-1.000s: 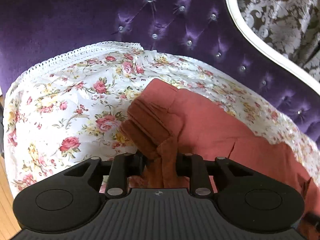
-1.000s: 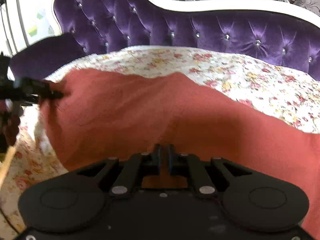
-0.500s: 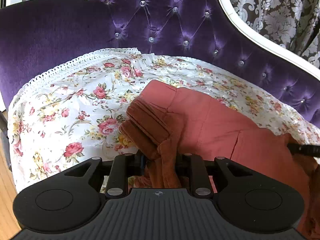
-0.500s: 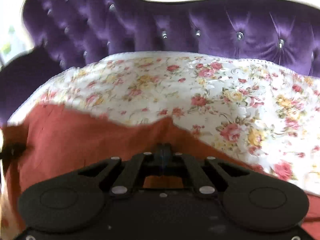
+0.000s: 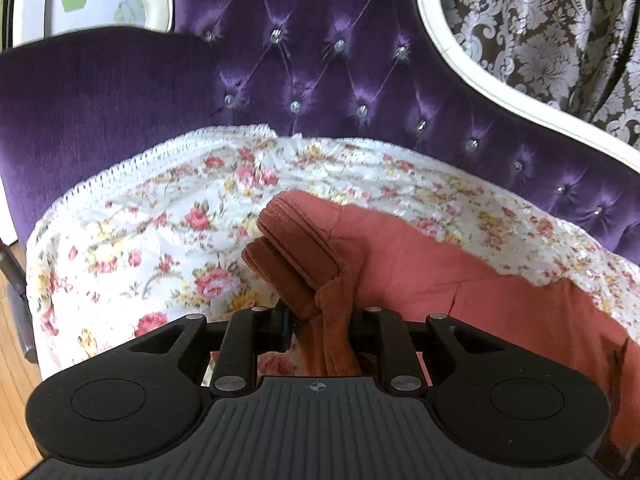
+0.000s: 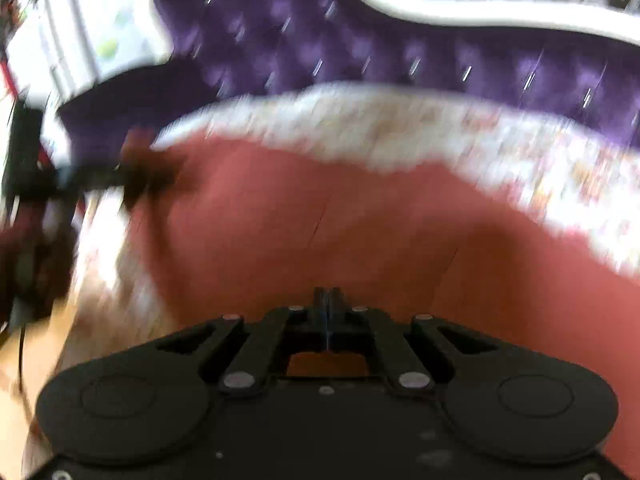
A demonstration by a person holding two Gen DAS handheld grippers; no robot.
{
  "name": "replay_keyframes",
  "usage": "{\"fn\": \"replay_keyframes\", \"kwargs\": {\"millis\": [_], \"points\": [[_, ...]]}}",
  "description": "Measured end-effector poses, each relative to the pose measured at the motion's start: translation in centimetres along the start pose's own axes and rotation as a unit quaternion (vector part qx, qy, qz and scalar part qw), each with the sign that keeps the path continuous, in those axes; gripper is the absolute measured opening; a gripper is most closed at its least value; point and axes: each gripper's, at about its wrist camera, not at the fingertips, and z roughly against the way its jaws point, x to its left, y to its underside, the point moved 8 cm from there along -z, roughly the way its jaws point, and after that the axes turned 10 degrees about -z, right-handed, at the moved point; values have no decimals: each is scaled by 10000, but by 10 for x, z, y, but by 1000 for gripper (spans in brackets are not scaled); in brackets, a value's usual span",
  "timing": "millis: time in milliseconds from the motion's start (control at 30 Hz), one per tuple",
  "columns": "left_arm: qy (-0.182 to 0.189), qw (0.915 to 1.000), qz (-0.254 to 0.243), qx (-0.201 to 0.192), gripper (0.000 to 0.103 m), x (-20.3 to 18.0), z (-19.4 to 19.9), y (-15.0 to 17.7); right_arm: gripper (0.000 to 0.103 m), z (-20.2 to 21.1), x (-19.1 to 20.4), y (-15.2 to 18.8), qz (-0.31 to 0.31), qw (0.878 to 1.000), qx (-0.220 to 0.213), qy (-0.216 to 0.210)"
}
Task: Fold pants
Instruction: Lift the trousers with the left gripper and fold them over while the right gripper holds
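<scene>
A: While the left claw clamped a bunched fold of the pants near the waistband, what was recorded for the right side?

B: Right claw pinched shut, rust cloth bunched right behind its tips; the view was smeared, so only the closed tips read clearly. Its jaws had closed down over the last second. I judged it gripping a thin edge of the pants, though the pinch itself was hidden.

A: Change since a second ago?

B: Half a second back the right view showed mostly the floral cover with cloth low in frame; at this entry cloth filled the middle again. The left view barely shifted. Judgement: the right end was being swung, the left end serving as anchor, so a fold was in progress and not yet laid flat.

A: Position of the pants?

B: Spread across the floral cover on the purple sofa, waistband end towards the sofa's left arm, the rest running right along the seat.

A: Room to move?

B: Bare cover lay between the pants and the lace edge at the backrest, and more towards the left arm. The near seat edge was close beneath both claws; cloth could slide off there.
</scene>
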Motion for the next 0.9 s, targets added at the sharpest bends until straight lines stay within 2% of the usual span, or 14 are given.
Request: {"fn": "replay_keyframes", "kwargs": {"millis": [33, 100, 200, 333, 433, 533, 633, 700, 800, 900], "points": [[6, 10000, -27, -50, 21, -2, 4, -4, 2, 5, 4, 10, 25, 9999, -166, 33], [4, 9998, -113, -164, 21, -8, 14, -12, 3, 11, 12, 17, 158, 9998, -145, -21], [-3, 9987, -297, -411, 21, -20, 36, -28, 3, 25, 10, 15, -175, 9993, -220, -253], [-9, 9921, -845, -925, 20, -56, 82, -54, 4, 60, -12, 4, -547, 9963, -617, -239], [91, 9820, -1317, -1347, 20, -99, 118, -72, 5, 82, -40, -2, -818, 9927, -883, -95], [428, 9664, -1860, -1719, 20, -163, 149, -81, 5, 95, -76, -1, -1083, 9885, -1047, 157], [855, 9506, -2340, -1853, 20, -233, 165, -71, 5, 110, -113, 5, -1377, 9826, -1171, 417], [1192, 9397, -2663, -1784, 22, -278, 166, -51, 6, 119, -138, 10, -1607, 9779, -1198, 598], [1677, 9254, -3095, -1406, 22, -337, 149, -5, 9, 134, -171, 23, -1926, 9699, -1227, 843], [2232, 9120, -3372, -693, 23, -382, 126, 47, 10, 141, -200, 36, -2210, 9628, -1153, 1047]]}}
